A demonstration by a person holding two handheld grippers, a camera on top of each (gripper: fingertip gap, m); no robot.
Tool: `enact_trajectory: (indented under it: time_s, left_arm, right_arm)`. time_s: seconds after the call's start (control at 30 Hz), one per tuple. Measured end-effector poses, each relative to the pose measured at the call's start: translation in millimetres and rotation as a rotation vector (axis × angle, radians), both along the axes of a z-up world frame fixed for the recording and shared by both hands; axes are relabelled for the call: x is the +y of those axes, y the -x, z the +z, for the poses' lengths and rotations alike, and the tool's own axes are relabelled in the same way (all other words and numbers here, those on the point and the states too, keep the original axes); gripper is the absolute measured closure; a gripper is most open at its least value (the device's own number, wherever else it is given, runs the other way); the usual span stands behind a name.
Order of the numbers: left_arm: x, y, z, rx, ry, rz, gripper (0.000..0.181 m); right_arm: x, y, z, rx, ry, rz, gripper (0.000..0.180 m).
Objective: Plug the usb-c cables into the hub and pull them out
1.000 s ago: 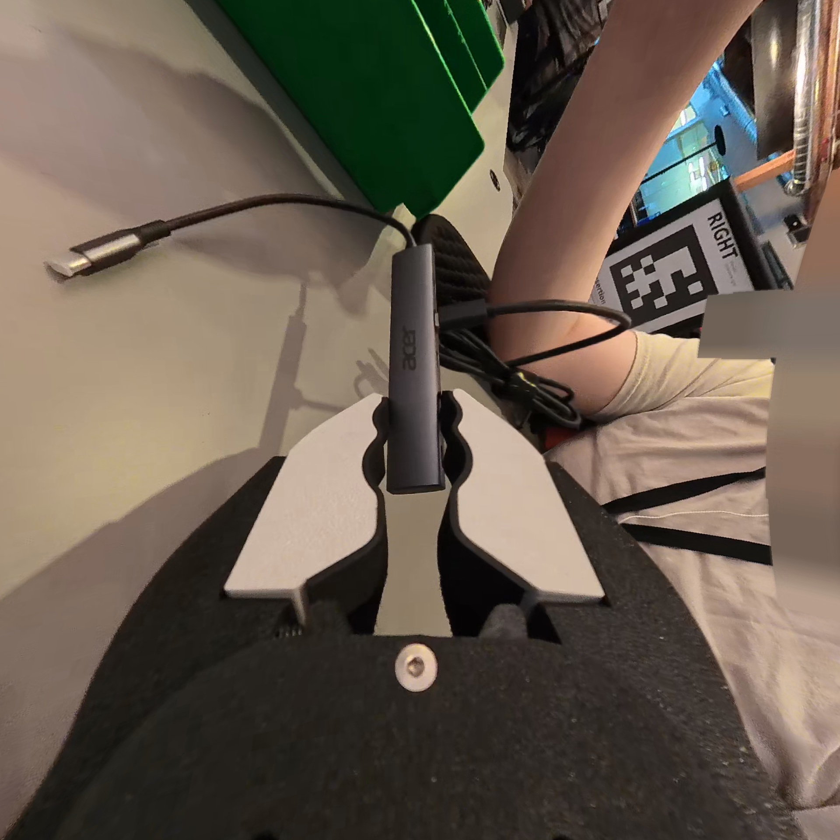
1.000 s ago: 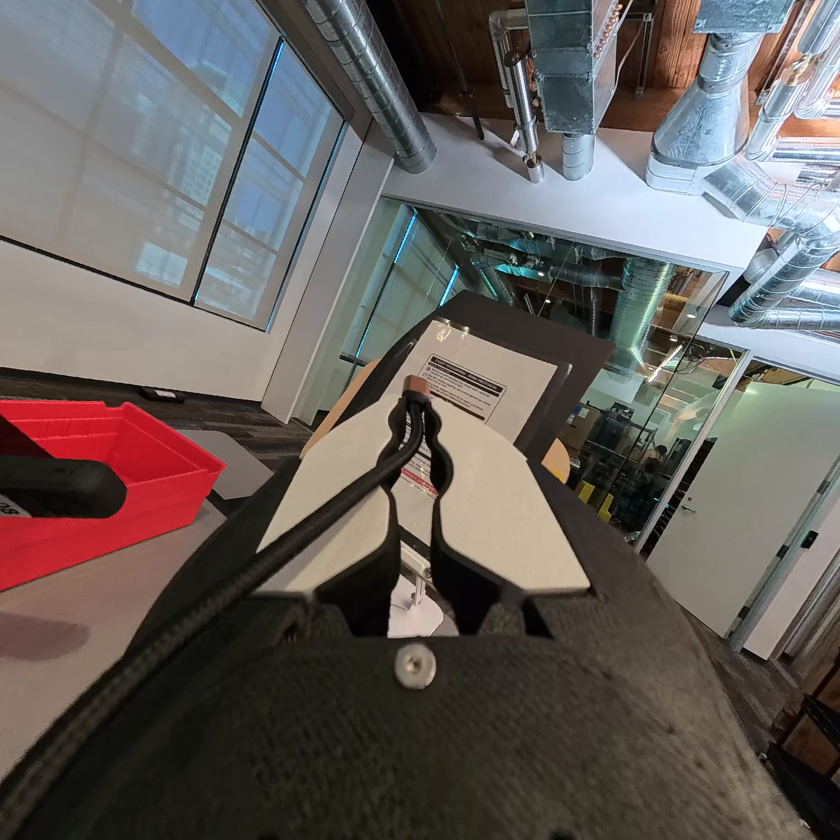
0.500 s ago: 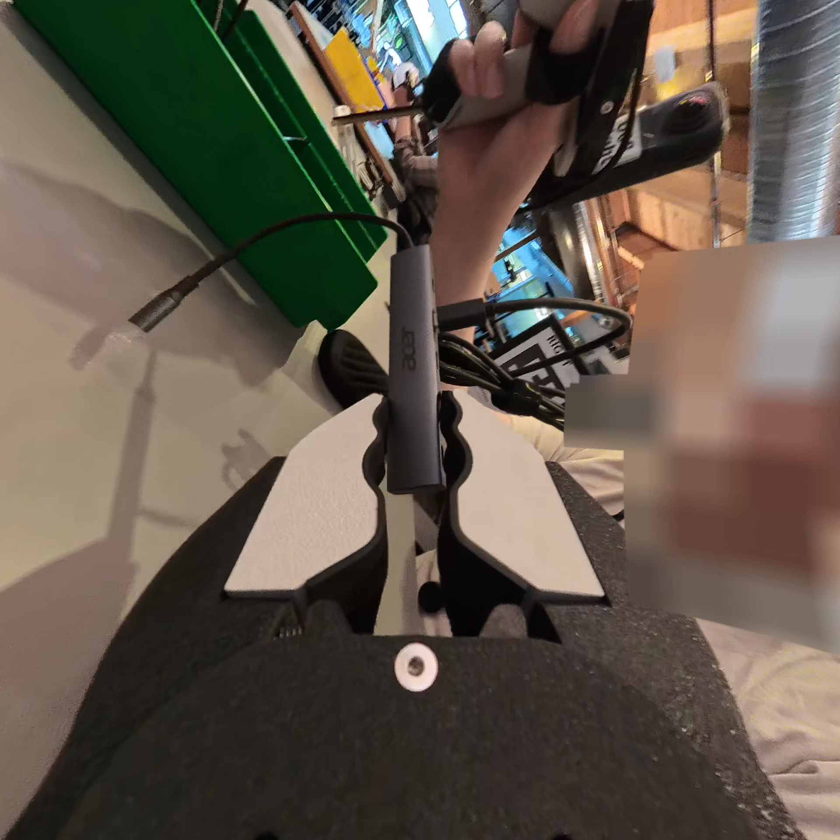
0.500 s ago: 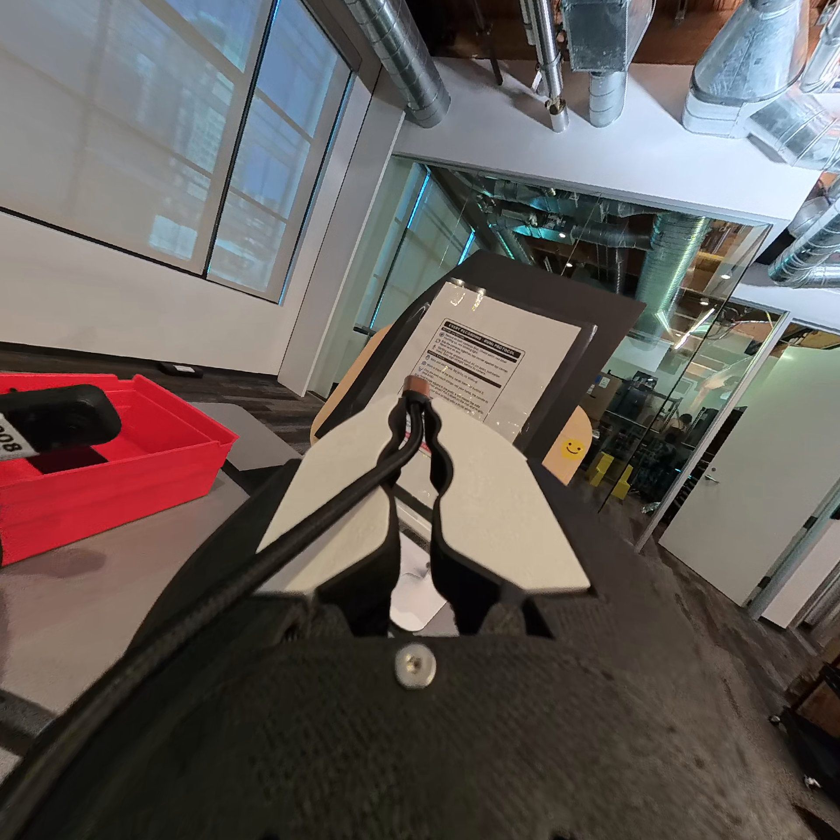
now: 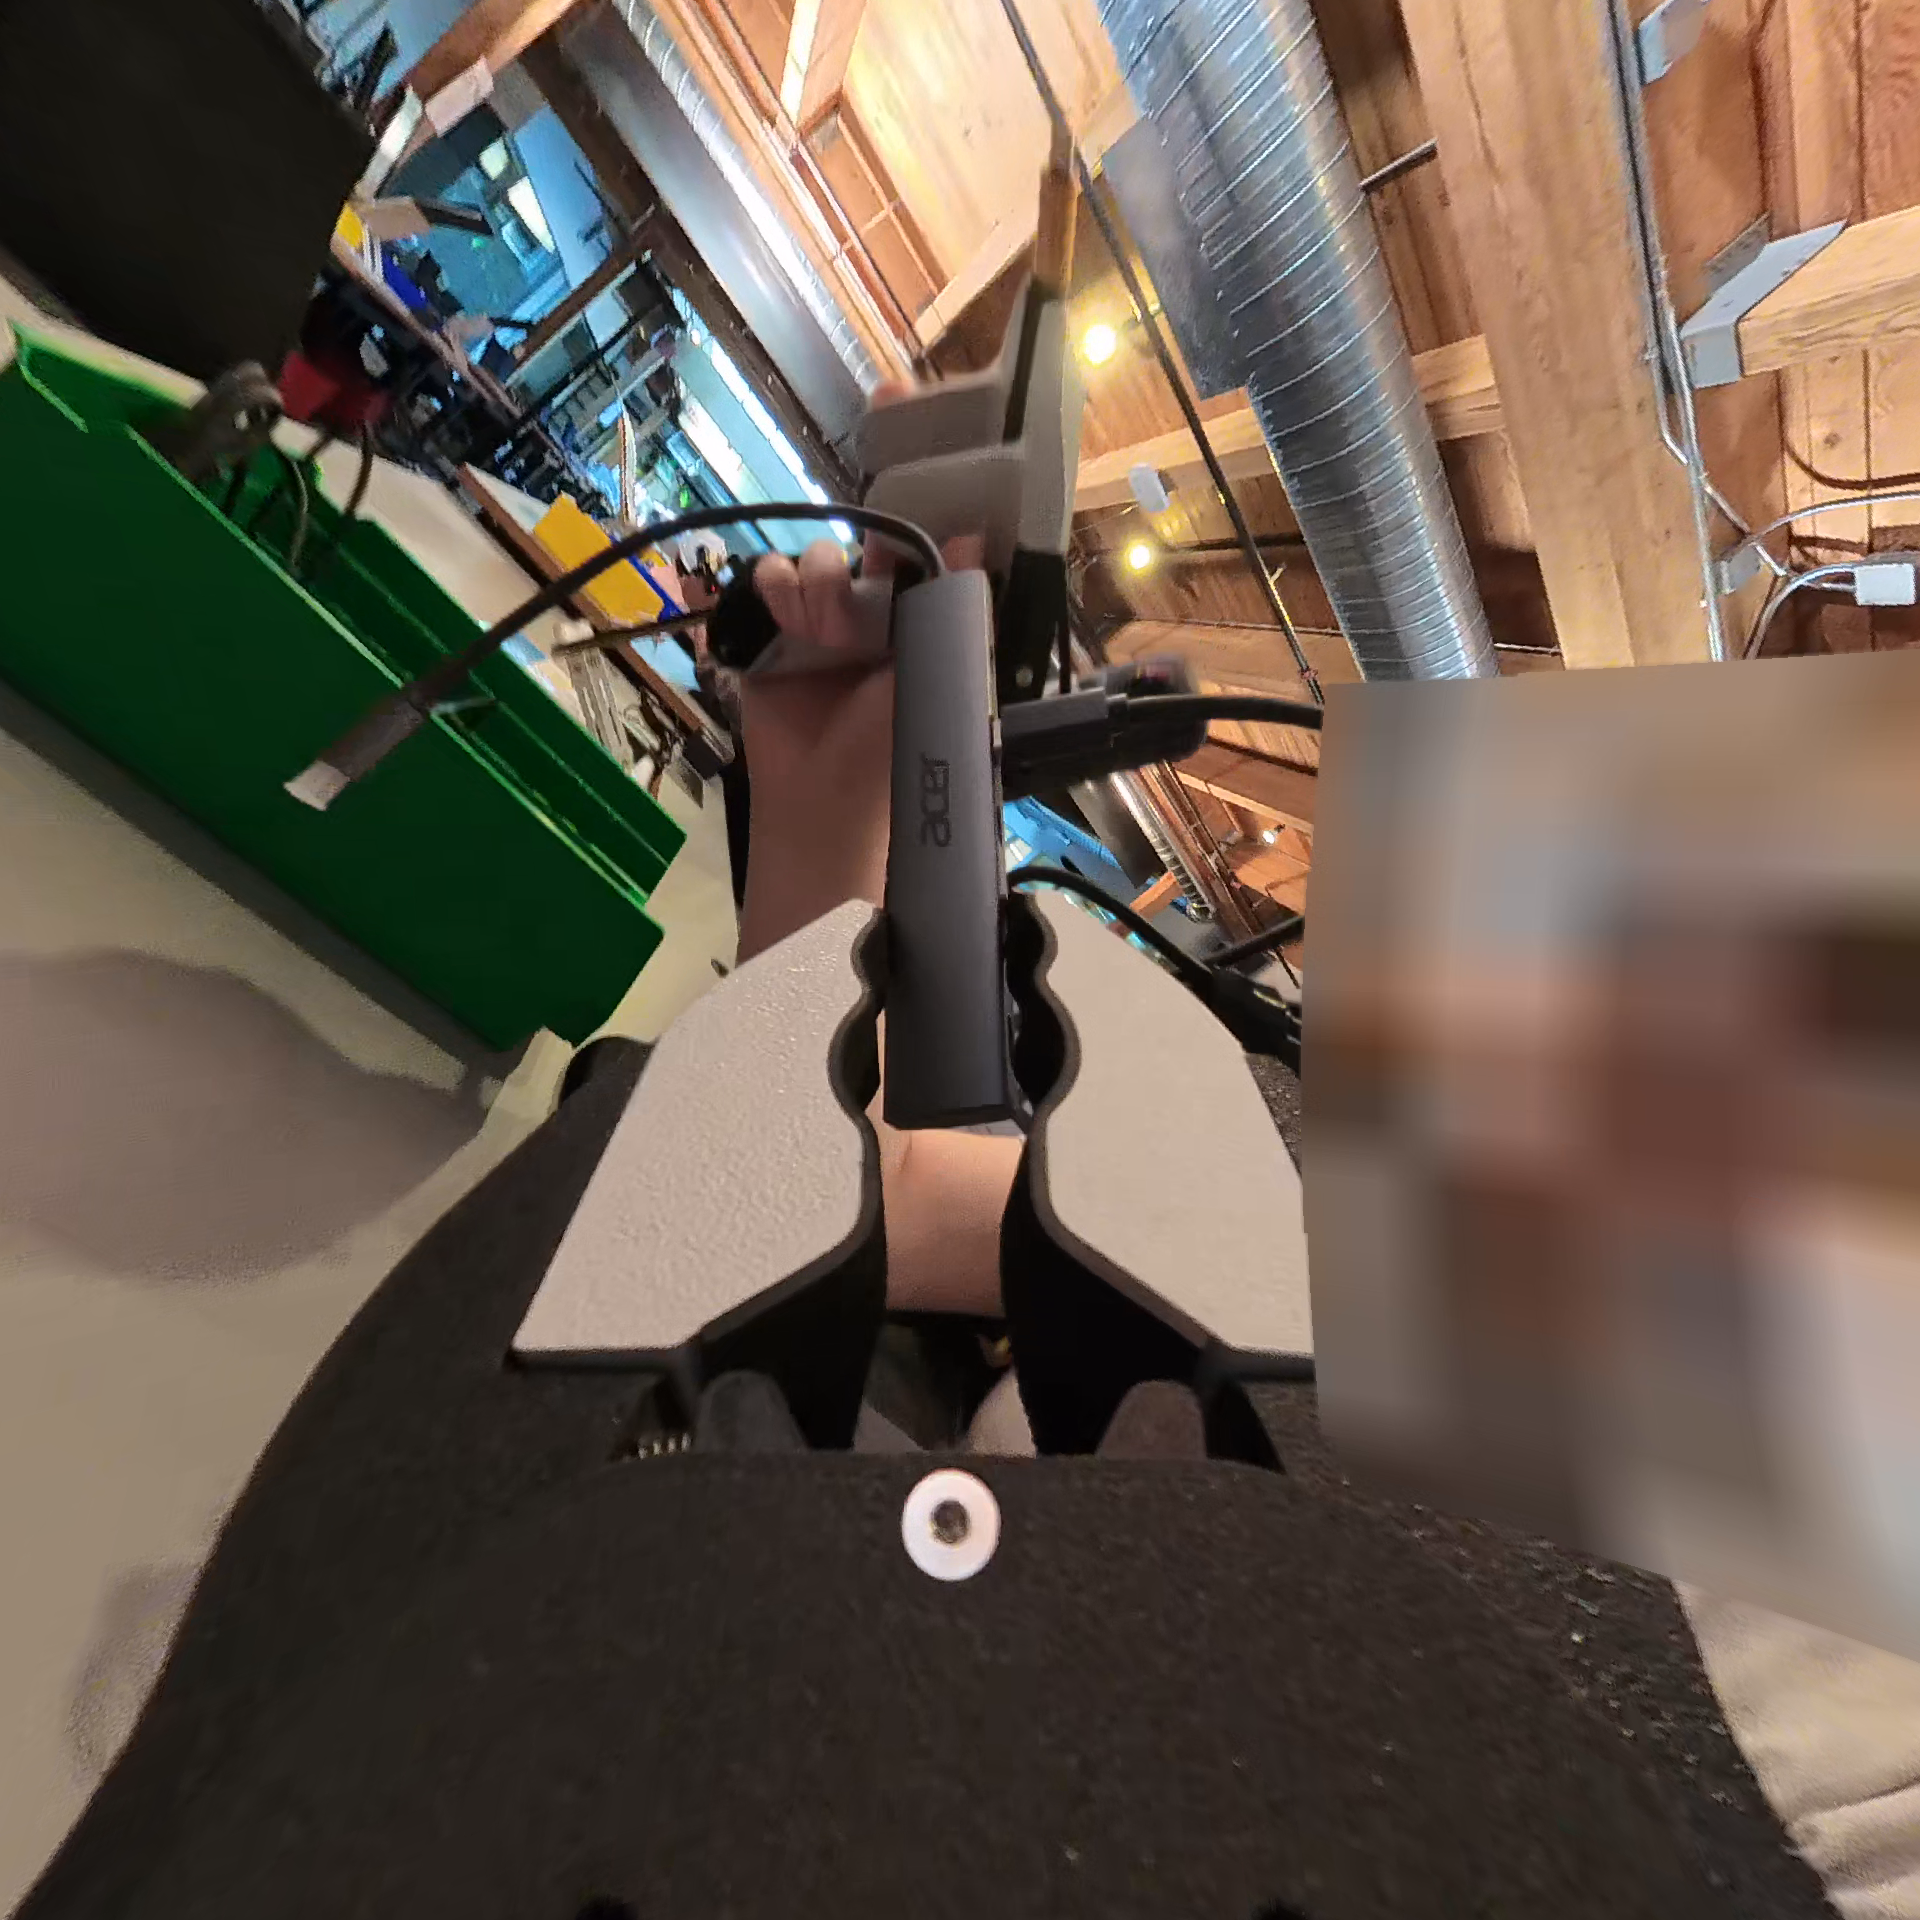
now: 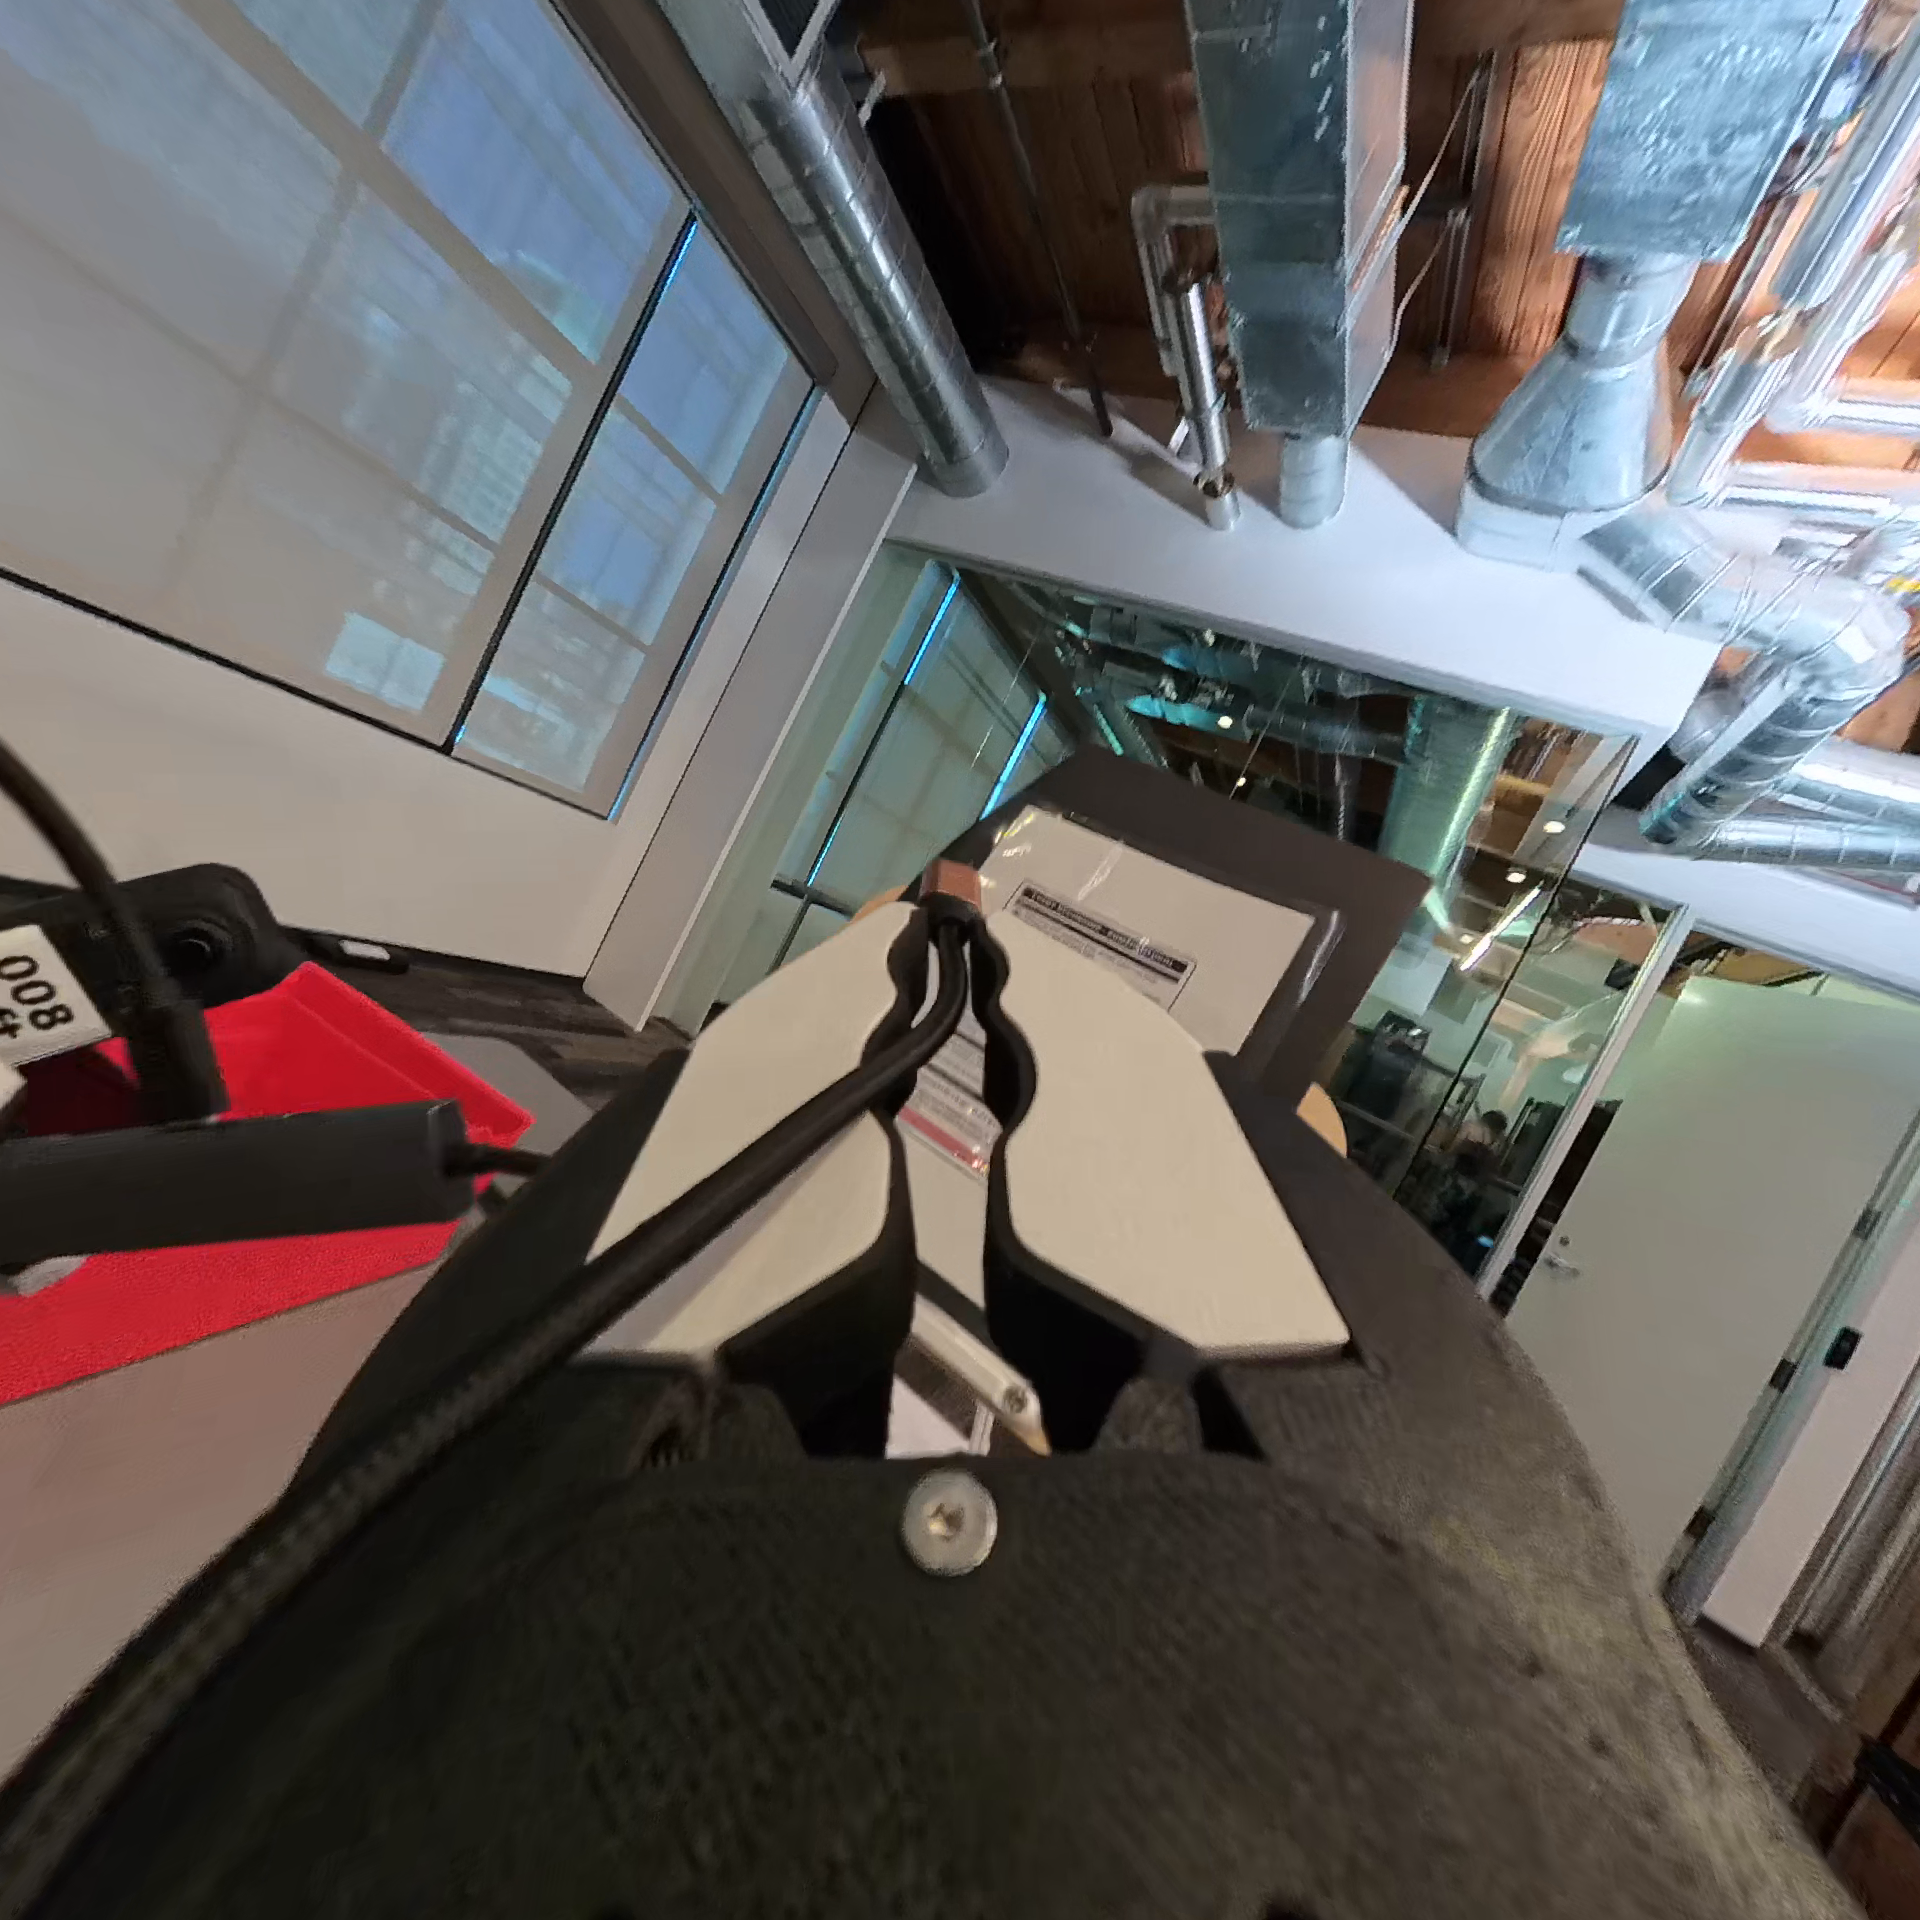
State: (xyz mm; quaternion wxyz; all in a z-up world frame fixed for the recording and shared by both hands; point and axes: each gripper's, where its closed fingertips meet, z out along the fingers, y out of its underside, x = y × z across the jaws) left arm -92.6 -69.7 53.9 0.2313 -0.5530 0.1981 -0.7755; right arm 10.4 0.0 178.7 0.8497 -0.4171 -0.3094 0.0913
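To the left of our left gripper [image 5: 943,997] we see a green bin [image 5: 343,769] on the pale table [image 5: 156,1091]. This gripper is closed on the dark grey hub [image 5: 943,883], which stands up between the fingers and reaches past their tips. On the right side of the hub one black cable [image 5: 1101,717] is plugged in. Beyond the hub a hand [image 5: 821,644] is holding the other gripper.

Our right gripper [image 6: 951,935] is pinched on a black usb-c cable [image 6: 790,1132]; its copper plug [image 6: 954,881] sticks out just past the fingertips. To its left lies a red bin [image 6: 312,1049].
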Motion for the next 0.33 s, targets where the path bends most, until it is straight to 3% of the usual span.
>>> enact_trajectory:
  time_s: [0.03,0.33]
  left_arm:
    - [3,2,5,-0.012,-0.011,0.015,0.16]
    - [13,10,45,-0.133,-0.084,0.079,0.16]
  right_arm:
    - [-5,2,3,0.01,-0.031,-0.011,0.171]
    - [-34,32,-1,0.017,-0.309,-0.176,0.172]
